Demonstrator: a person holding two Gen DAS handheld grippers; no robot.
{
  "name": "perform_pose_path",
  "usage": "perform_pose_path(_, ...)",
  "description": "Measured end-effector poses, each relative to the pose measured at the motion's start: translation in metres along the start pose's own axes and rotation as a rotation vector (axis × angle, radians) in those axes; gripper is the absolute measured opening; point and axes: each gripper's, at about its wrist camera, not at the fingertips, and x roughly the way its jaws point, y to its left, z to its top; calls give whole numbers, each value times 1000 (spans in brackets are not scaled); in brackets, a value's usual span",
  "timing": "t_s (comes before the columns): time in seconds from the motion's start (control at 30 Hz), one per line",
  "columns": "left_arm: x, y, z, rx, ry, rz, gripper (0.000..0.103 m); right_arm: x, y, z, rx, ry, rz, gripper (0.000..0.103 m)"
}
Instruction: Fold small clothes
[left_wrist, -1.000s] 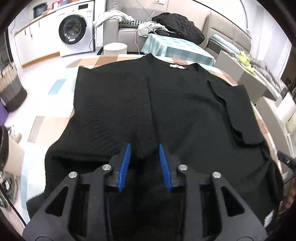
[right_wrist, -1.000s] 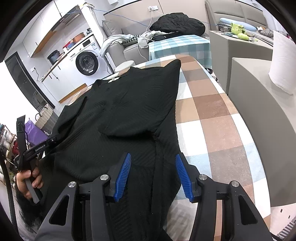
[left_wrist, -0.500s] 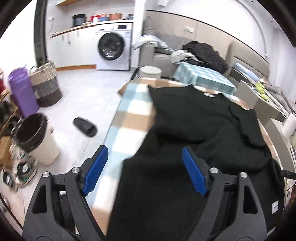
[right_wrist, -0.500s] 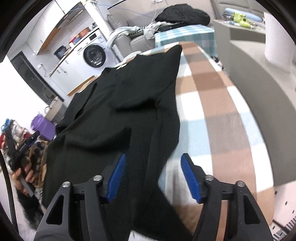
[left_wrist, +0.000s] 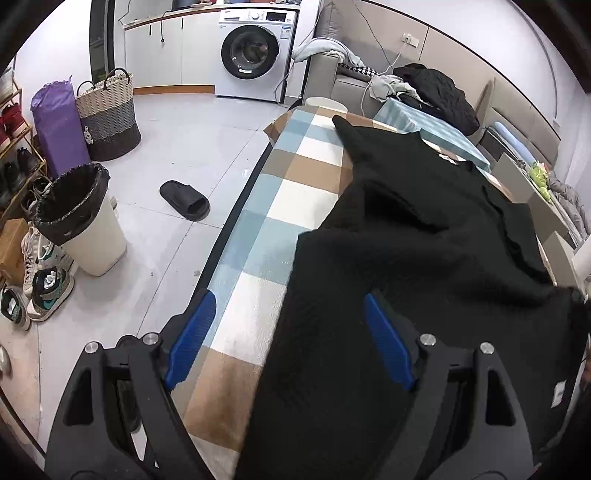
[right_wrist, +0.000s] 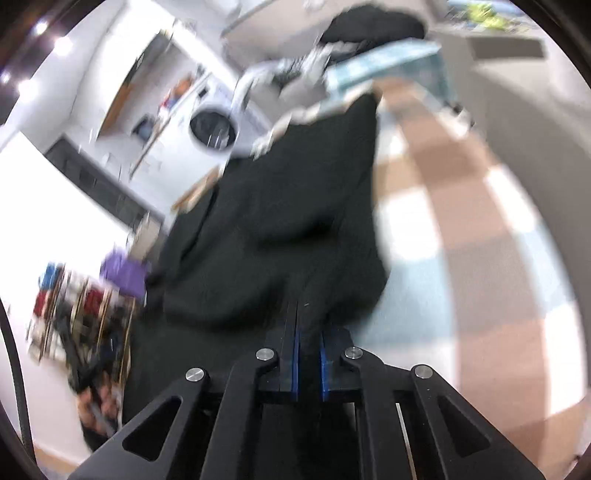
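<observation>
Pinching a bunched fold of the black ribbed knit sweater at its near hem, the right gripper has its blue pads pressed together on cloth, while the left gripper stands spread over the garment's edge on the checked blue, brown and white tablecloth. With only 1 corner held, any pull likely drags the sweater askew or slips it toward the table's edge.

Right hand-held gripper now clamped on black sweater, left hand-held gripper widened
</observation>
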Motion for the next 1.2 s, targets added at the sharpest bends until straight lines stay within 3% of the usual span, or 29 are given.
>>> perform_pose_path(0.07,10,-5,3,10,18,0,81,-1,-15,13,62,-21,-27,7)
perform_pose_path(0.13,18,-8,5,16,41,-6,81,6,-25,16,103,23,-31,9)
perform_pose_path(0.2,26,-11,5,27,68,-15,81,9,-28,11,104,65,-42,22)
perform_pose_path(0.3,36,-16,3,49,100,-23,81,3,-26,-5,72,90,15,44)
perform_pose_path(0.5,52,-30,3,104,141,-18,79,-5,-22,-32,-10,116,18,44)
perform_pose_path(0.6,53,-34,5,109,128,-52,46,-3,-18,-37,-38,110,4,44)
perform_pose_path(0.63,52,-35,6,110,124,-65,22,-1,-17,-37,-46,108,0,44)
perform_pose_path(0.67,51,-36,7,109,117,-69,8,0,-15,-37,-60,106,-3,44)
perform_pose_path(0.73,42,-35,10,101,74,-86,6,2,-10,-36,-93,97,-18,40)
perform_pose_path(0.8,31,-36,13,101,24,-88,5,3,-1,-36,-158,62,-21,10)
perform_pose_path(0.83,23,-35,14,99,2,-90,5,1,4,-36,-186,40,-24,6)
perform_pose_path(1.03,-9,-38,31,84,-106,-124,5,-34,0,-16,-123,-161,-18,4)
perform_pose_path(1.2,-37,-44,27,81,-161,-149,5,-55,1,-19,-114,-199,46,4)
